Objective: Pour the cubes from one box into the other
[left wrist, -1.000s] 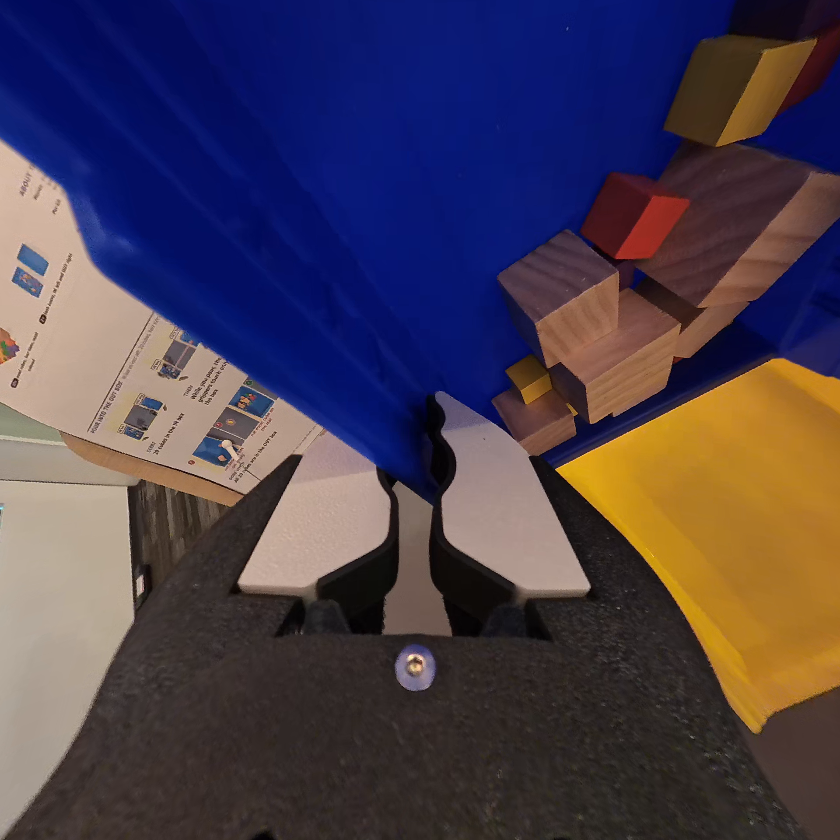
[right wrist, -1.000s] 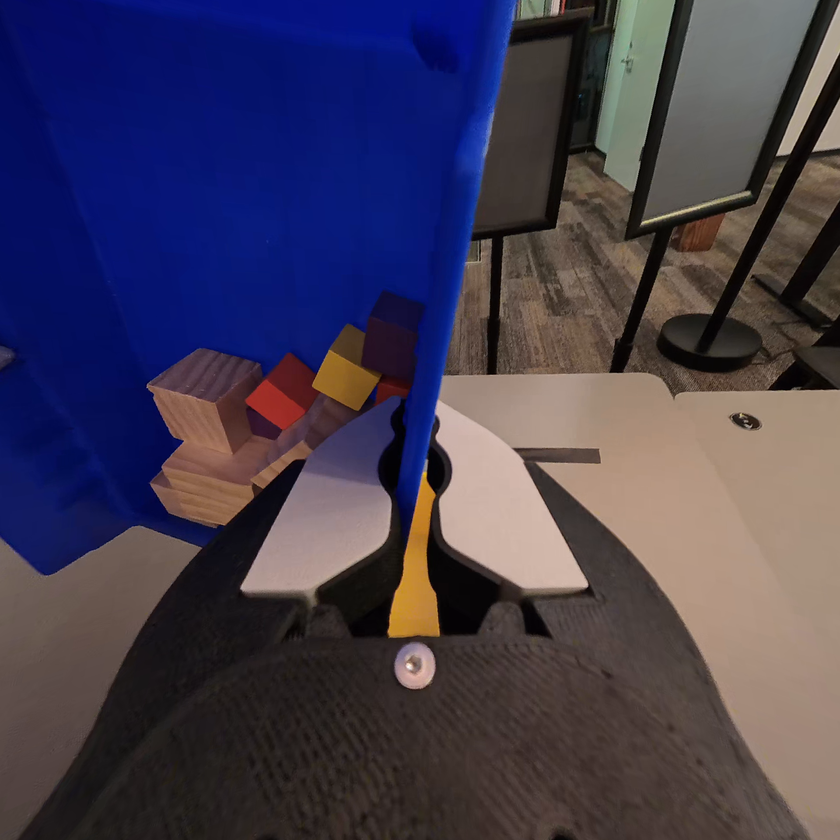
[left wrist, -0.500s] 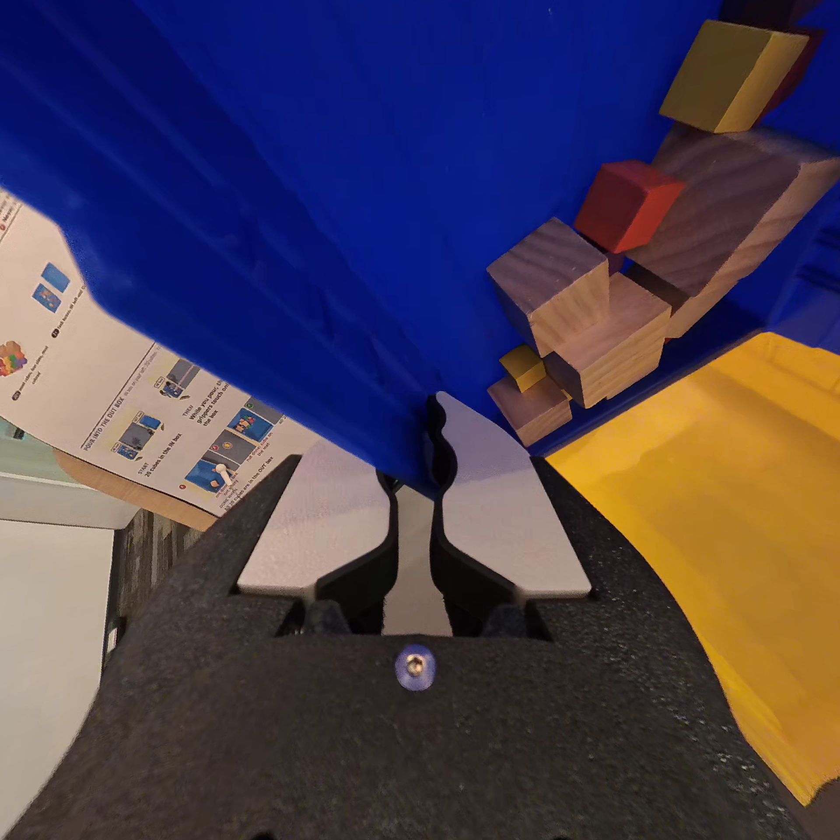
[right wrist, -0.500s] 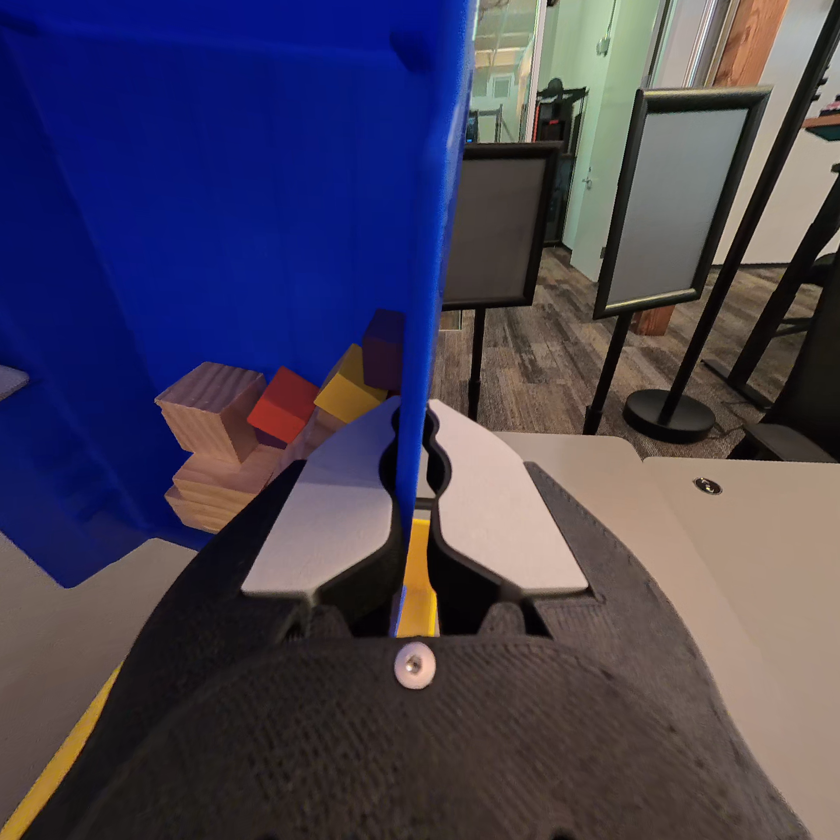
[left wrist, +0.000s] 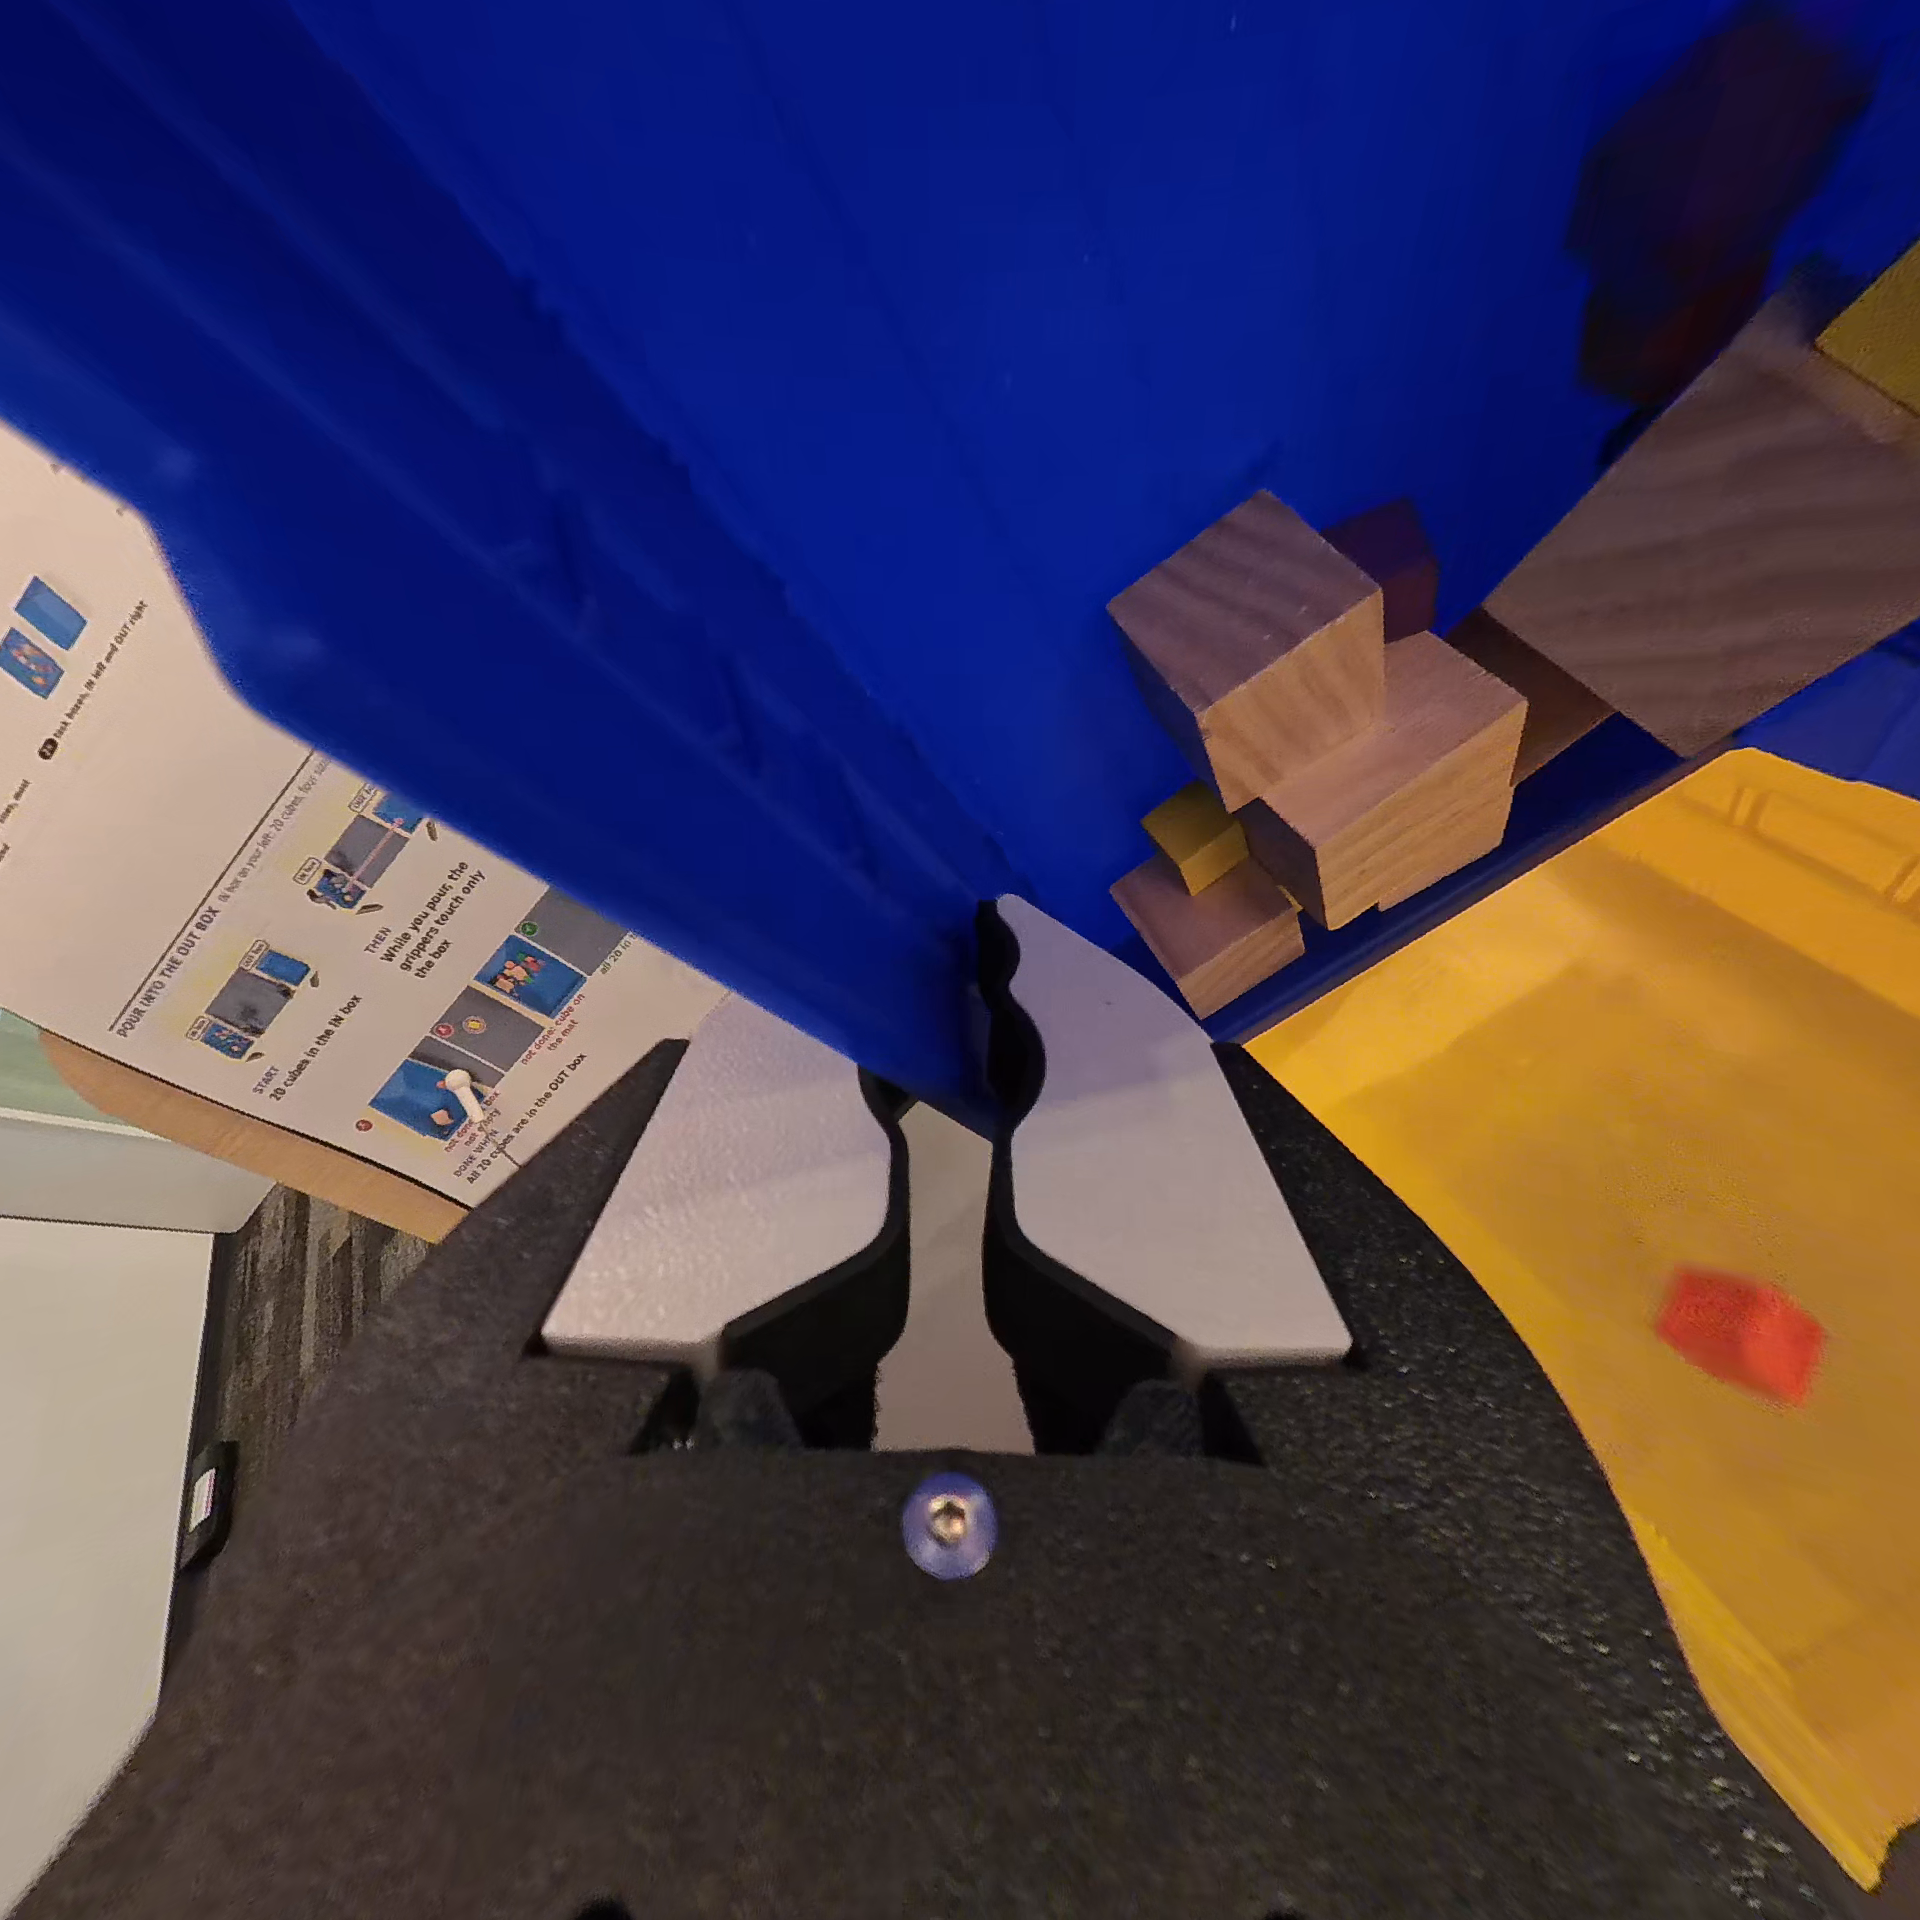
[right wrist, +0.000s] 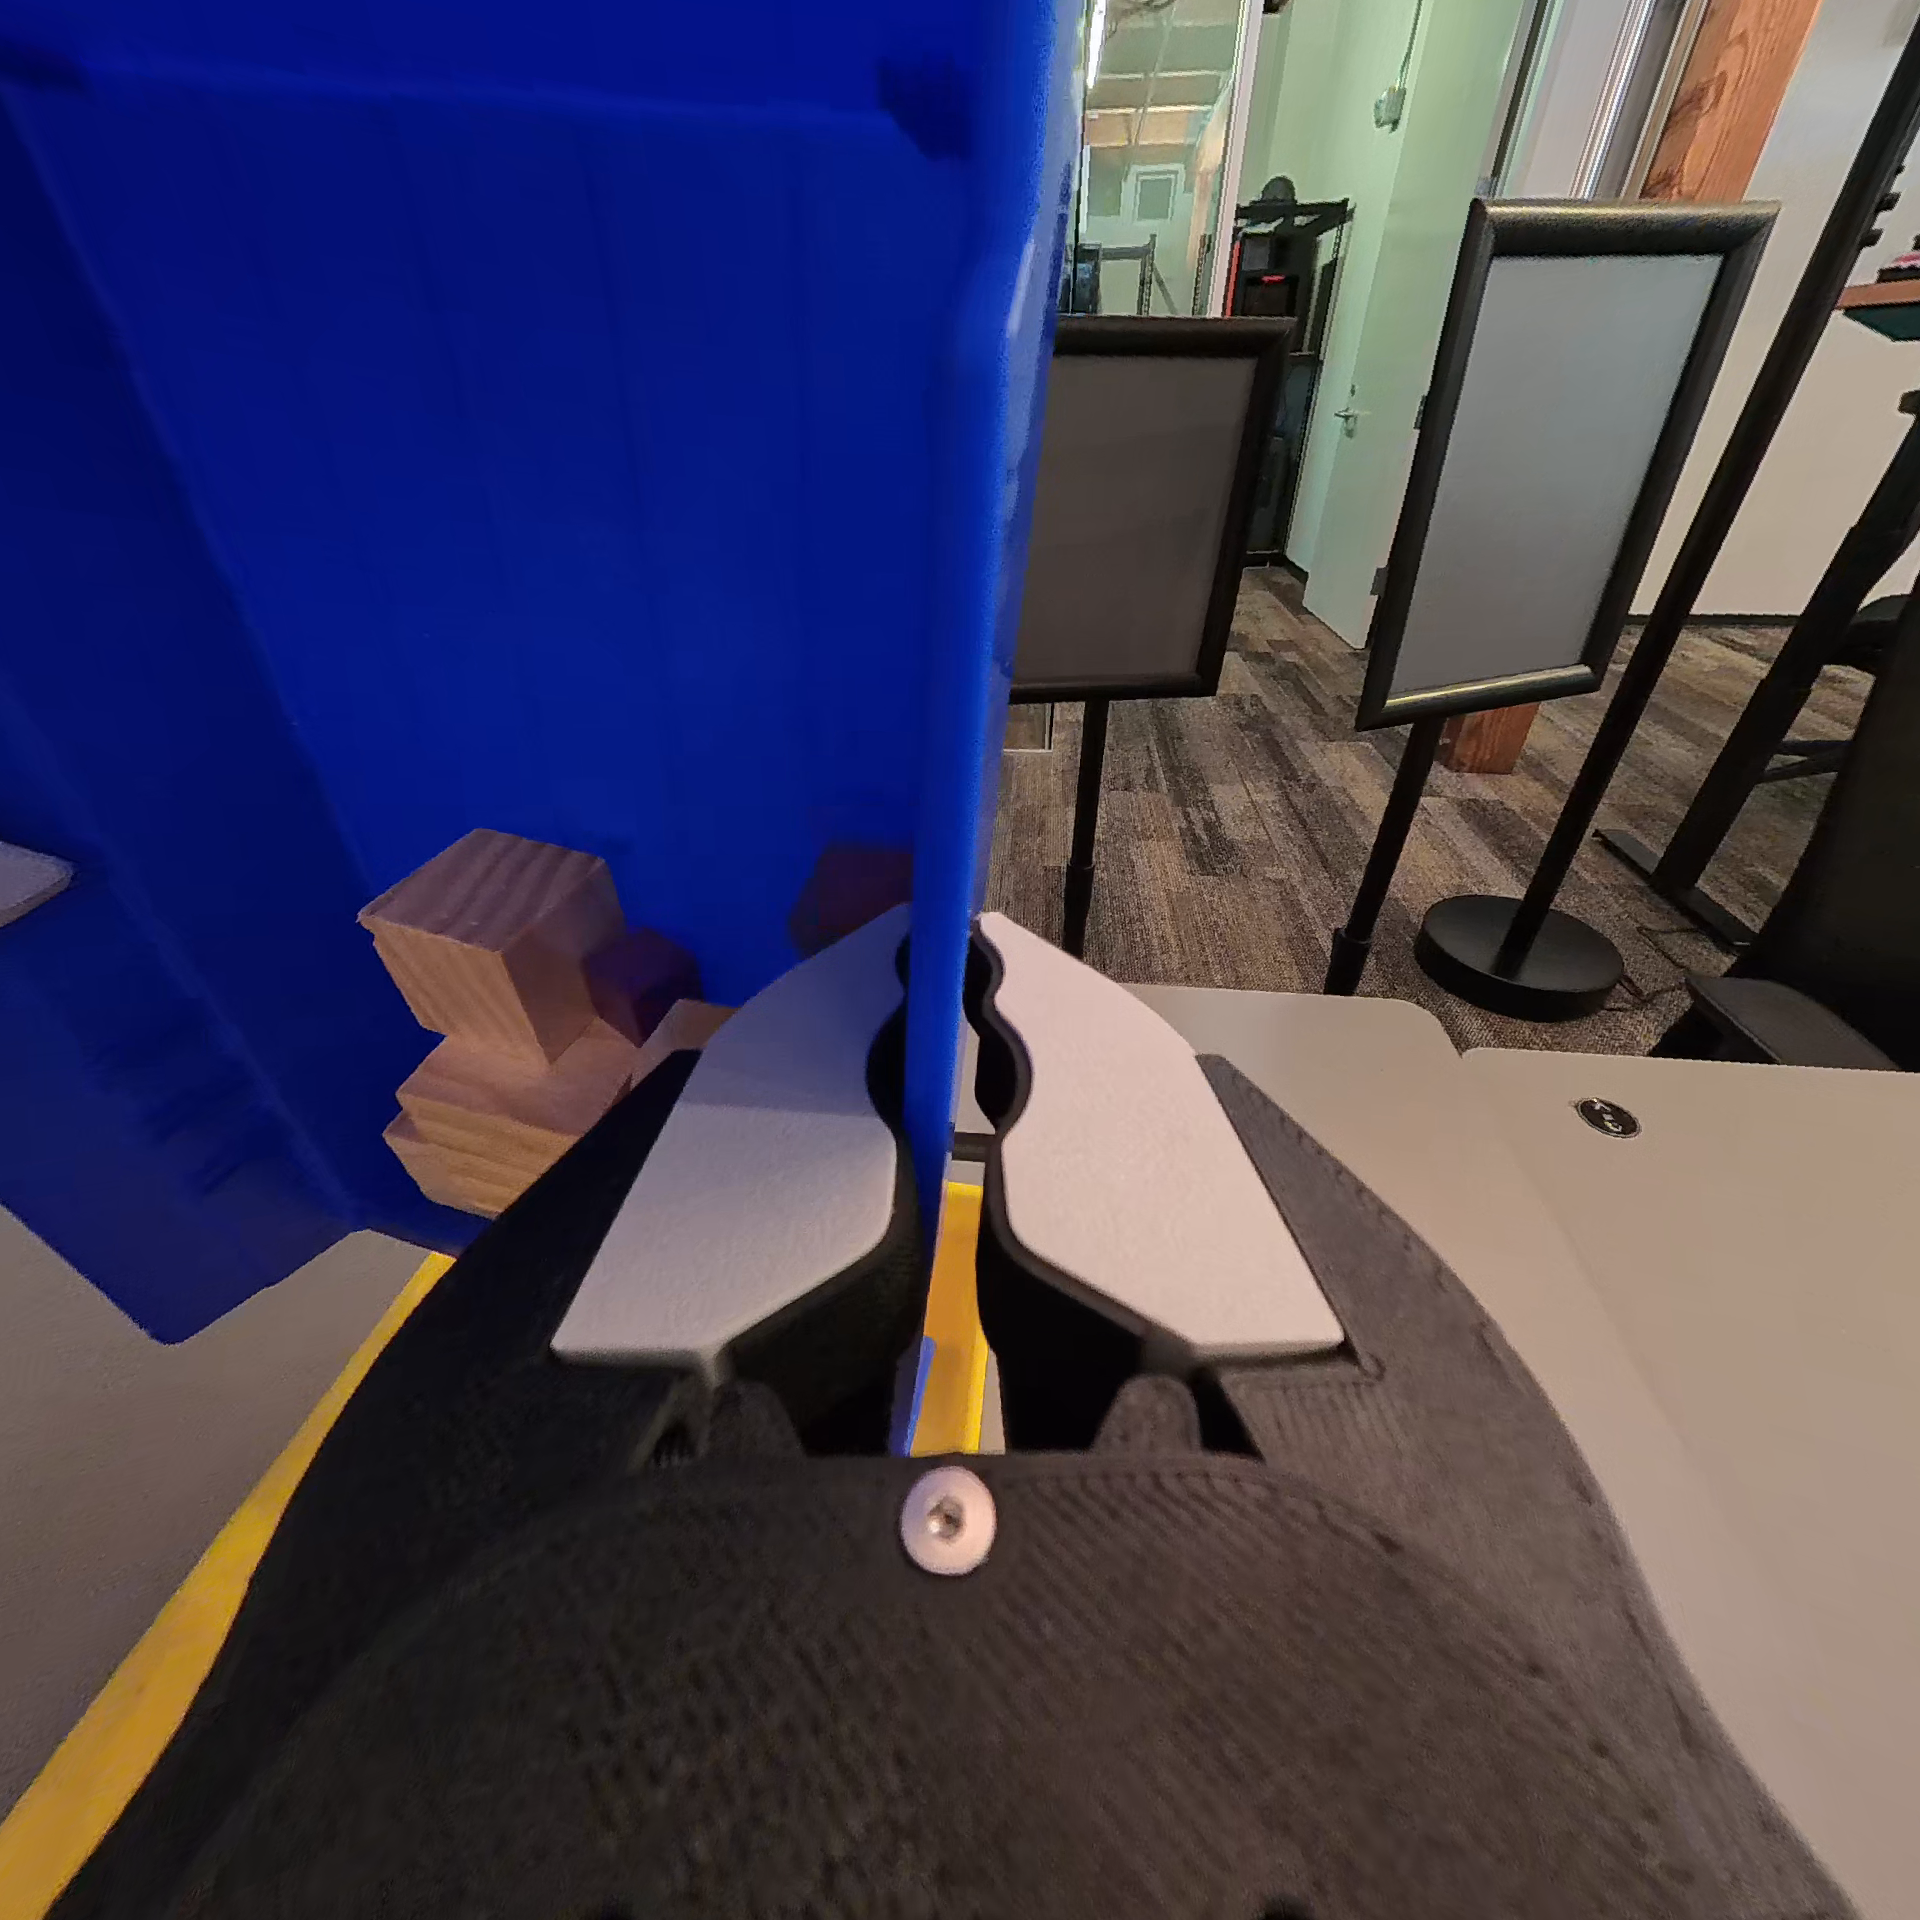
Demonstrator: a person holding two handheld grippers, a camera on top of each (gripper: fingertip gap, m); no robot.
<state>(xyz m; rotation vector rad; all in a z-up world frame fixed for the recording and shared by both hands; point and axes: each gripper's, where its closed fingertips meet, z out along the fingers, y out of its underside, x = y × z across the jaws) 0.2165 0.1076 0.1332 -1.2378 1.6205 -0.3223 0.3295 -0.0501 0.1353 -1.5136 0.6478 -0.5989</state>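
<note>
I hold a blue box (left wrist: 831, 364) tipped steeply over a yellow box (left wrist: 1507, 1143). My left gripper (left wrist: 982, 935) is shut on one wall of the blue box. My right gripper (right wrist: 940, 935) is shut on the opposite wall (right wrist: 966, 623). Several wooden cubes (left wrist: 1309, 727) pile at the blue box's low rim, with a small yellow cube (left wrist: 1195, 842) and a purple cube (left wrist: 1392, 566) among them. A red cube (left wrist: 1740, 1335), blurred, is in the yellow box. In the right wrist view the wooden cubes (right wrist: 499, 987) sit at the rim above the yellow box's edge (right wrist: 208, 1558).
A printed instruction sheet (left wrist: 260, 935) lies on a wooden board at left. The grey table (right wrist: 1610, 1299) extends to the right. Black sign stands (right wrist: 1538, 468) stand on the floor beyond the table.
The blue box has tipped further. The red cube has left the pile and dropped into the yellow box; the yellow and purple cubes at the top have slid.
</note>
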